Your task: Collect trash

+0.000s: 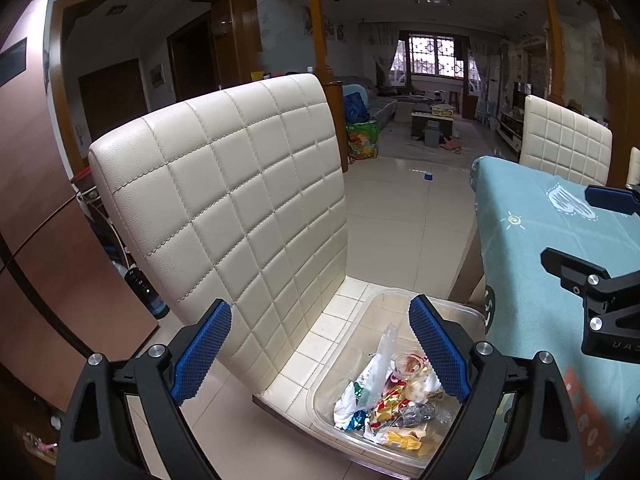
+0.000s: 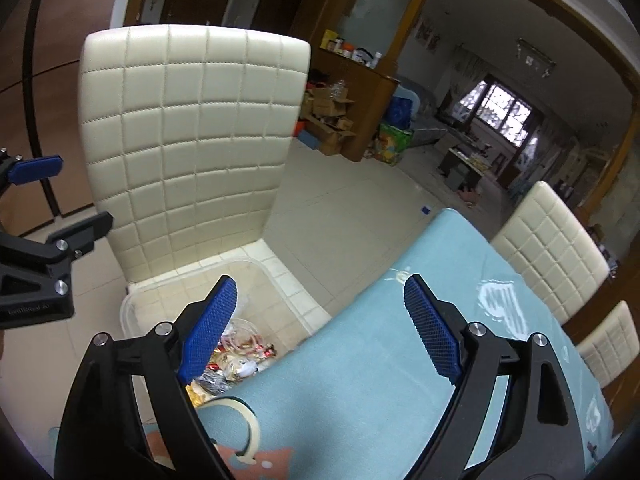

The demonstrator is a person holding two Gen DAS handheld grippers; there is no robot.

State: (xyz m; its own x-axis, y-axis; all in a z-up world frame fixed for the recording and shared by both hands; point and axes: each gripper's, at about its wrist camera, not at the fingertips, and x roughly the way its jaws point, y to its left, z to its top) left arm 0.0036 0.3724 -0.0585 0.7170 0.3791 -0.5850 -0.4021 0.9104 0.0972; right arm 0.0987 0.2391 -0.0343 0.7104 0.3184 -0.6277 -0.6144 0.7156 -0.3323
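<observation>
Clear plastic bin [image 1: 400,380] on the cream chair [image 1: 224,200], already heaped with wrappers and scraps [image 1: 384,400]. Just above it, left gripper [image 1: 320,352] spread wide, empty; beside the bin, right gripper [image 2: 320,332] likewise released over the teal worktop [image 2: 360,380]. No trash visible outside the bin; probably near done.

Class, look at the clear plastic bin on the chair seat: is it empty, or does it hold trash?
It holds trash: crumpled wrappers lie piled on the bottom of the clear bin.
</observation>
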